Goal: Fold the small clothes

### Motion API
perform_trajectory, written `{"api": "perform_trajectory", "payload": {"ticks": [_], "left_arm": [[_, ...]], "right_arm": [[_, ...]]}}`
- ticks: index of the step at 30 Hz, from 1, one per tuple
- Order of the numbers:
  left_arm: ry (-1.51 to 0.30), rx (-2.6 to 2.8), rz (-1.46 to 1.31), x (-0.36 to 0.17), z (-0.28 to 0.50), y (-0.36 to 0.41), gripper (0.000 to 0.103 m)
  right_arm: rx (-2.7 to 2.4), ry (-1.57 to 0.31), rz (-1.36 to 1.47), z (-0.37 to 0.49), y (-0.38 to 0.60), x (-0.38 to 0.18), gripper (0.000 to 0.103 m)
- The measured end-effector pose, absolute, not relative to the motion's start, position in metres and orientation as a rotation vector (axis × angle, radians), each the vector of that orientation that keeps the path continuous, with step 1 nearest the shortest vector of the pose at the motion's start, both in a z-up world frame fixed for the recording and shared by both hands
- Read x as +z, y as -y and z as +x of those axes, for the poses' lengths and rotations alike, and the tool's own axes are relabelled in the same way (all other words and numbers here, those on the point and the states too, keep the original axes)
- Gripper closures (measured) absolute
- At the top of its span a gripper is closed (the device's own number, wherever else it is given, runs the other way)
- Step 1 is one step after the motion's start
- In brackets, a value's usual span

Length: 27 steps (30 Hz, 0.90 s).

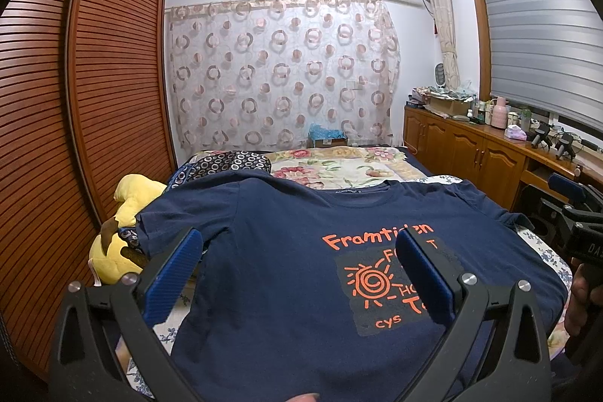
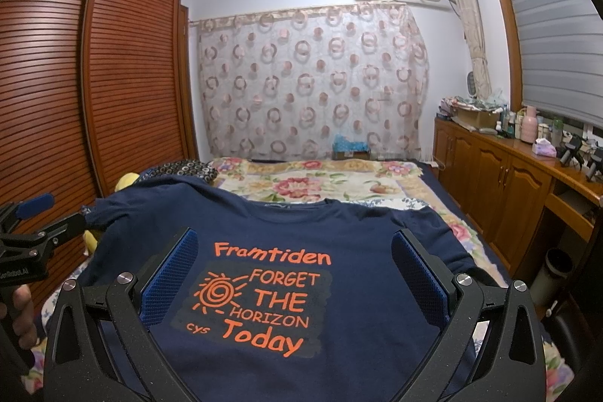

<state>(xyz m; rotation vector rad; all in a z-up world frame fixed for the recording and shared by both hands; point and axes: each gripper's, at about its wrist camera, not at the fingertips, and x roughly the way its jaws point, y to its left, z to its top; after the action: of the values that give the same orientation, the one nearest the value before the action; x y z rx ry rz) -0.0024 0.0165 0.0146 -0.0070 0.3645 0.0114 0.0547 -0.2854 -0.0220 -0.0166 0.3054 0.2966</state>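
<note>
In the left wrist view, a navy T-shirt [image 1: 286, 251] lies spread flat, front up, on the bed [image 1: 339, 164], its collar toward 12 o'clock and its hem at 6 o'clock. The left gripper [image 1: 297, 259] hangs above the shirt with its blue-padded fingers [image 1: 177, 266] spread wide apart, nothing between them. An orange print [image 1: 377, 281] sits on the chest, partly hidden by the finger at 3 o'clock. At 9 o'clock a yellow plush toy [image 1: 120, 221] lies just beside the shirt's sleeve. The right gripper [image 1: 576, 213] shows at the 3 o'clock edge, with a hand [image 1: 582, 296] below it; its finger spacing cannot be told from here. A wooden slatted wardrobe [image 1: 94, 81] fills the 9 o'clock side.

In the right wrist view, the same shirt [image 2: 339, 228] lies on the bed [image 2: 320, 183], collar at 12 o'clock. The right gripper [image 2: 294, 266] hovers over the chest, fingers [image 2: 171, 281] wide apart and empty, framing the print [image 2: 264, 300], which reads "Framtiden FORGET THE HORIZON Today". The left gripper [image 2: 34, 228] appears at 9 o'clock, held by a hand [image 2: 20, 311]. A wooden cabinet [image 2: 501, 176] runs along 3 o'clock.
</note>
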Motion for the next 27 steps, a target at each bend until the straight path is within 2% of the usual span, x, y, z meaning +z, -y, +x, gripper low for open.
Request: {"api": "perform_trajectory", "payload": {"ticks": [27], "left_arm": [[-0.398, 0.008, -0.007, 0.0091, 0.0013, -0.0259, 0.0]], "right_arm": [[0.307, -0.322, -0.025, 0.0586, 0.281, -0.0293, 0.0]]}}
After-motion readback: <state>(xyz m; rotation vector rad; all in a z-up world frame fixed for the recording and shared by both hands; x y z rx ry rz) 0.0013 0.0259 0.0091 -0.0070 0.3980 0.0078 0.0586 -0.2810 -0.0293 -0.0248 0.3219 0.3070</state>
